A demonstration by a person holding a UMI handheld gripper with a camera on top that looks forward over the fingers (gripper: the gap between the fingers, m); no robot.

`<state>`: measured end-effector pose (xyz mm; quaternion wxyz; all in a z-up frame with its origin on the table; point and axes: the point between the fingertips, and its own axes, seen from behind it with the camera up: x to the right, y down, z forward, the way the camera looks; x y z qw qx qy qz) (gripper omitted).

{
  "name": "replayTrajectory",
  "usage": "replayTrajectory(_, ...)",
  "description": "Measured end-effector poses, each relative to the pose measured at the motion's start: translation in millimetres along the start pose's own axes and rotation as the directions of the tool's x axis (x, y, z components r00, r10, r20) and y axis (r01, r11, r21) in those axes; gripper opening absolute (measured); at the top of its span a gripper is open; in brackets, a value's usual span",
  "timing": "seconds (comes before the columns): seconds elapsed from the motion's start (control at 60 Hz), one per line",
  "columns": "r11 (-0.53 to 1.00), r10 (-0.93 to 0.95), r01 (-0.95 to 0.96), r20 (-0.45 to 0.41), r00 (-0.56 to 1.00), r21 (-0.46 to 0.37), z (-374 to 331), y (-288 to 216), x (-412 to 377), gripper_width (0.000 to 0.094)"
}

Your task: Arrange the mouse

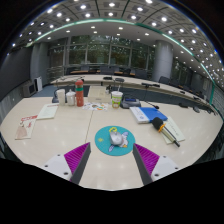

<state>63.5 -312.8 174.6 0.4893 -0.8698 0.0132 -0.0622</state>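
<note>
- I see my gripper (110, 160) with fingers spread wide, holding nothing.
- The mouse (118, 139) sits on a round teal mat (103, 143) on the table (50, 140), just ahead, between the fingers.

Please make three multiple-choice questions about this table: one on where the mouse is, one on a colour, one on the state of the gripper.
1. Where is the mouse?
A. on the round mat
B. inside a cup
C. on the floor

2. What colour is the round mat?
A. red
B. teal
C. yellow

3. How is the gripper?
A. shut on the mouse
B. shut on a pen
C. open, holding nothing

Answers:
1 A, it lies on the mat, just ahead of the fingers.
2 B, its bare rim shows teal.
3 C, the fingers stand wide apart.
</note>
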Motion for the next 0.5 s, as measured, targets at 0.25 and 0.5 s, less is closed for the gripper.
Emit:
replayTrajectory(0.25, 1.0, 0.0, 0.0, -0.01, 1.0, 0.03, -105.2, 7.5, -8.4, 0.0854)
replayTrajectory(0.5, 1.0, -0.008, 0.008, -0.022, 1.0, 0.024, -134.1, 17.9, -14.4, 0.0856)
